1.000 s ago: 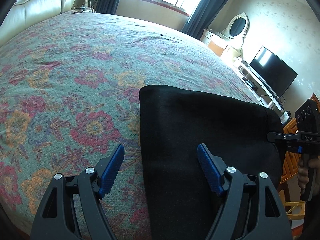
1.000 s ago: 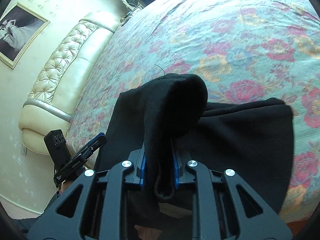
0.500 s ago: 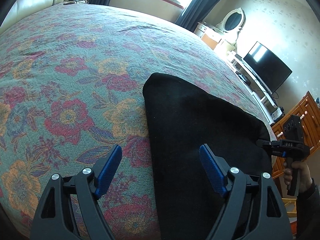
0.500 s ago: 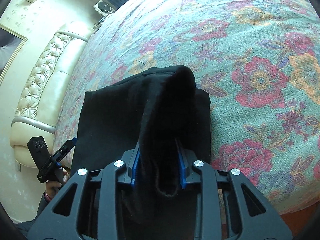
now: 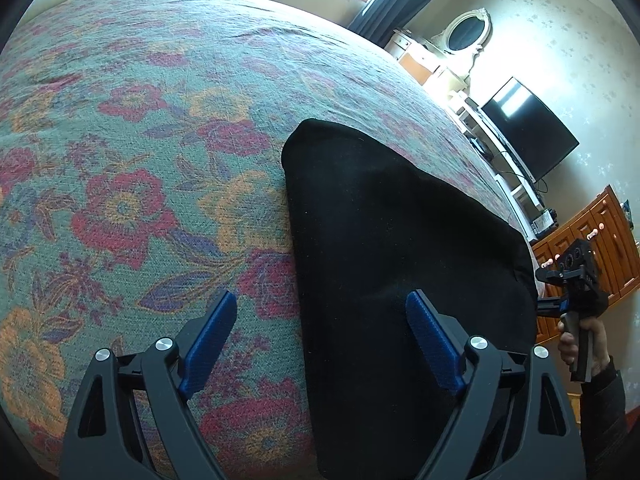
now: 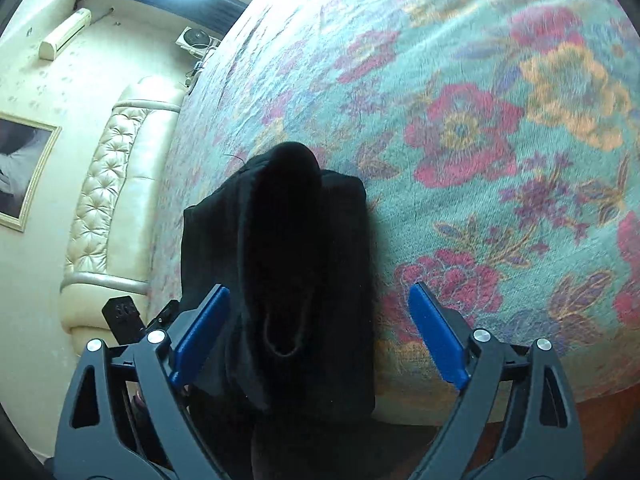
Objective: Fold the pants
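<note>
Your left gripper (image 5: 320, 320) tilts downward, jaws wide and opening. Its blue pads (image 5: 210, 336) sit at 7 and 5 o'clock in the left wrist view, with nothing pressed between them.

Your right gripper (image 6: 318, 322) also tilts downward, jaws opening fast. Its pads (image 6: 436, 336) stand clear on both sides; they grip nothing.

From the left wrist view, your right gripper (image 5: 560, 292) shows at 4 o'clock, and your right hand (image 5: 580, 344) is wrapped round its handle, dark sleeve below the wrist.

From the right wrist view, part of your left gripper (image 6: 132, 316) shows at 8 o'clock; your hand on it is hidden.
</note>
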`<control>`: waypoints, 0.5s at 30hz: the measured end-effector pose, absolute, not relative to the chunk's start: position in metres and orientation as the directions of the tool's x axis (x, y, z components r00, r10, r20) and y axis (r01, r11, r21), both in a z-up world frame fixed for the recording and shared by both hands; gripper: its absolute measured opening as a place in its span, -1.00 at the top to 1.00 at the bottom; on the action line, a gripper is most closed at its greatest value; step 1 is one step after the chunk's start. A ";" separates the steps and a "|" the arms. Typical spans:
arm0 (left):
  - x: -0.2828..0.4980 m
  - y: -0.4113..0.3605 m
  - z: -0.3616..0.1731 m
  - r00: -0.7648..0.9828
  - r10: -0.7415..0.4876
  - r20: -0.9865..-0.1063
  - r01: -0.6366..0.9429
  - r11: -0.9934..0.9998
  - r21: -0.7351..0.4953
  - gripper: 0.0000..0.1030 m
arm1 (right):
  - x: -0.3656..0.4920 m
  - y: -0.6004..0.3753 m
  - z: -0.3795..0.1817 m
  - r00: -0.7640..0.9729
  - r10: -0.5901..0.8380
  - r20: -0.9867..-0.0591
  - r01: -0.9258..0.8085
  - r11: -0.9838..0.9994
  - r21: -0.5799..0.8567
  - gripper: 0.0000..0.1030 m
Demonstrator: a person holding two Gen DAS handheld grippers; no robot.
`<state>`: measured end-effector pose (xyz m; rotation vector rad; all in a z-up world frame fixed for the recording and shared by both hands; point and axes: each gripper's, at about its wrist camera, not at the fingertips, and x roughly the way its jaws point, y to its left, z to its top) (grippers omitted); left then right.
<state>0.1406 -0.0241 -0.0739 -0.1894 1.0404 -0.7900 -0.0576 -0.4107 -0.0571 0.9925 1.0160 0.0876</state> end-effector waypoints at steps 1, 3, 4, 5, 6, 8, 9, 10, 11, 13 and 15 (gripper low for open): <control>0.141 -0.025 -0.075 0.251 -0.672 -0.696 0.493 0.708 -0.506 -0.66 | -0.056 -0.411 -0.065 0.552 0.508 -0.662 0.366 0.566 0.739 -0.76; 0.144 -0.027 -0.078 0.200 -0.697 -0.689 0.493 0.679 -0.544 -0.67 | -0.053 -0.409 -0.077 0.544 0.557 -0.627 0.350 0.529 0.773 -0.76; 0.144 -0.028 -0.081 0.173 -0.711 -0.681 0.491 0.662 -0.566 -0.67 | -0.051 -0.408 -0.081 0.544 0.573 -0.613 0.341 0.517 0.785 -0.79; 0.145 -0.029 -0.083 0.142 -0.728 -0.671 0.488 0.641 -0.592 -0.67 | -0.048 -0.408 -0.083 0.545 0.582 -0.604 0.334 0.510 0.793 -0.80; 0.147 -0.030 -0.086 0.111 -0.744 -0.659 0.483 0.620 -0.618 -0.67 | -0.046 -0.409 -0.084 0.549 0.595 -0.587 0.321 0.499 0.805 -0.83; 0.153 -0.032 -0.094 0.046 -0.778 -0.627 0.465 0.572 -0.675 -0.67 | -0.040 -0.408 -0.086 0.548 0.630 -0.550 0.292 0.473 0.831 -0.85; 0.156 -0.032 -0.098 0.027 -0.790 -0.613 0.451 0.556 -0.698 -0.68 | -0.034 -0.406 -0.087 0.543 0.649 -0.533 0.275 0.463 0.843 -0.85; 0.159 -0.033 -0.101 0.013 -0.802 -0.597 0.439 0.541 -0.717 -0.68 | -0.029 -0.404 -0.087 0.539 0.664 -0.519 0.259 0.455 0.852 -0.85; 0.161 -0.034 -0.103 0.005 -0.813 -0.583 0.432 0.528 -0.732 -0.69 | -0.024 -0.400 -0.088 0.534 0.672 -0.513 0.248 0.455 0.855 -0.85; 0.167 -0.038 -0.104 -0.002 -0.828 -0.561 0.427 0.506 -0.749 -0.70 | -0.015 -0.392 -0.088 0.515 0.675 -0.529 0.232 0.484 0.844 -0.85; 0.172 -0.044 -0.107 -0.020 -0.839 -0.543 0.406 0.490 -0.772 -0.70 | -0.008 -0.384 -0.087 0.500 0.670 -0.549 0.211 0.520 0.828 -0.85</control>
